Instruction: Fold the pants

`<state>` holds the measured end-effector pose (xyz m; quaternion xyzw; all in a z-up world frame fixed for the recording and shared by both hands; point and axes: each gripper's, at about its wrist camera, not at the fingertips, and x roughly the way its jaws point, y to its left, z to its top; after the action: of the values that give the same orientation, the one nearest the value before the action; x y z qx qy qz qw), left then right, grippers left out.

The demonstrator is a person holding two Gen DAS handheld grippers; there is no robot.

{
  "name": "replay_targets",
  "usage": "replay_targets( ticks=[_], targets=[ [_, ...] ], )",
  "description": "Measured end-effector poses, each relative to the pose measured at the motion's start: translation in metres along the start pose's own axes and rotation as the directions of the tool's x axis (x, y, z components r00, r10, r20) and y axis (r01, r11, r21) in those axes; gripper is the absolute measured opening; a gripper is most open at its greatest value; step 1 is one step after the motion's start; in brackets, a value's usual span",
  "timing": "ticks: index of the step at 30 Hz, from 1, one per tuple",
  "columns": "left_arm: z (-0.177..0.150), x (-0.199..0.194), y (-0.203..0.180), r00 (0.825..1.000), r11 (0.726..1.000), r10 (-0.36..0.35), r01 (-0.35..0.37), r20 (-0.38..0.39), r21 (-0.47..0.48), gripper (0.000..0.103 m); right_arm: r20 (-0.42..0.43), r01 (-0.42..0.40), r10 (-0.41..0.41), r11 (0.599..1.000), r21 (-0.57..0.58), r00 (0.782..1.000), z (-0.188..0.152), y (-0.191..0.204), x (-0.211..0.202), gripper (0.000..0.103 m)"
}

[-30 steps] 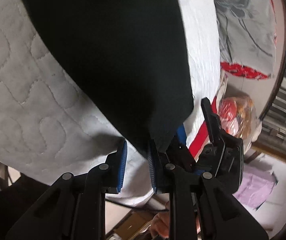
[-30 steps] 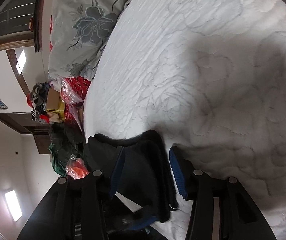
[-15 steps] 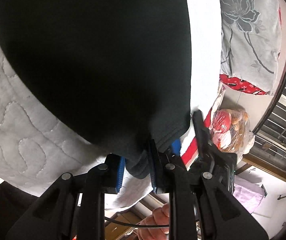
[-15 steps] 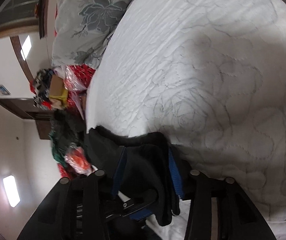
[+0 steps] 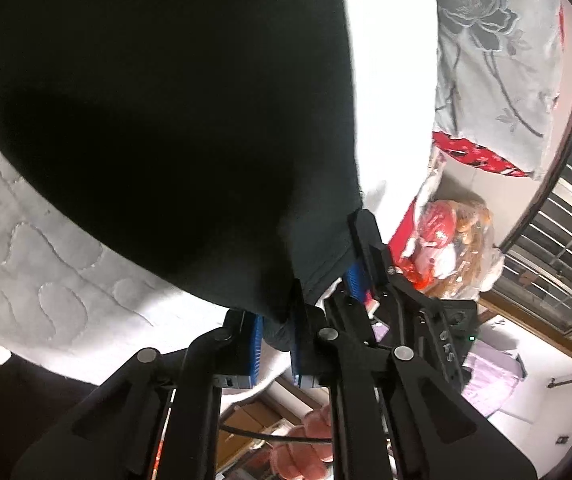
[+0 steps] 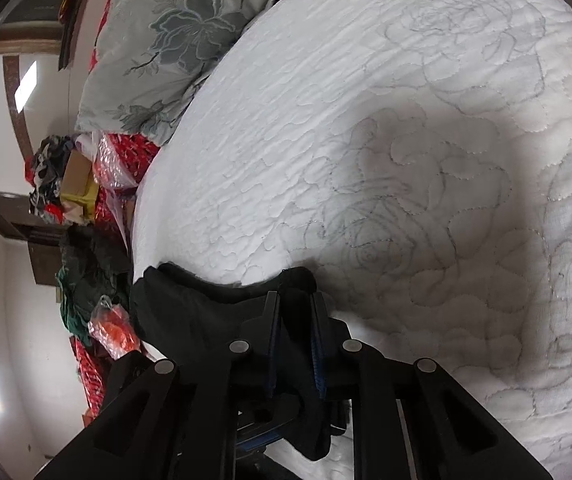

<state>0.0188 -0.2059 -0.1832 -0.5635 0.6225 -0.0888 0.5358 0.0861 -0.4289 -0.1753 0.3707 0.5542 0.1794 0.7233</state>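
The black pants (image 5: 165, 100) lie on a white quilted bed (image 5: 25, 248) and fill most of the left wrist view. My left gripper (image 5: 276, 309) is closing, its blue pads pinching a corner of the pants at the bed's near edge. Just to its right, my right gripper (image 5: 360, 264) grips the same hem. In the right wrist view my right gripper (image 6: 294, 301) is closing too, with a thick bunch of the pants (image 6: 189, 308) pressed between its pads. The rest of the garment there is hidden under the fingers.
A grey floral quilt (image 6: 173, 40) lies at the bed's far end. Red and orange bags (image 5: 446, 240) and a pile of clothes and boxes (image 6: 65, 184) crowd the floor beside the bed. A barred window (image 5: 566, 220) stands behind. A hand (image 5: 310, 448) shows below the left gripper.
The right gripper's jaws have come together from wide apart onto the bunched cloth. The left gripper's pads have narrowed on the corner, and the pants now fill more of its view.
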Motion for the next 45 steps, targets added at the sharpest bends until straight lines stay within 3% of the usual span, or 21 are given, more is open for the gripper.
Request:
replay_targets(
  ticks=[16,24,33,45],
  targets=[
    [0.014,-0.060,-0.006,0.994,0.993,-0.110,0.110,-0.011,0.039,0.009,0.071,0.002,0.001,0.999,-0.042,0.997,-0.013,0.072,-0.012,0.010],
    [0.028,-0.088,0.007,0.988,0.988,-0.156,0.156,0.011,-0.008,0.009,0.071,0.016,-0.013,0.999,-0.042,0.997,-0.018,0.097,-0.001,0.010],
    [0.052,-0.140,0.021,0.973,0.975,-0.217,0.220,0.074,-0.036,0.009,0.048,-0.006,0.011,0.996,-0.087,0.999,-0.026,0.150,0.031,0.009],
    [0.110,-0.224,0.070,0.938,0.948,-0.258,0.292,0.229,-0.127,0.009,-0.069,-0.073,0.066,0.992,-0.101,0.995,-0.041,0.228,0.132,0.010]
  ],
)
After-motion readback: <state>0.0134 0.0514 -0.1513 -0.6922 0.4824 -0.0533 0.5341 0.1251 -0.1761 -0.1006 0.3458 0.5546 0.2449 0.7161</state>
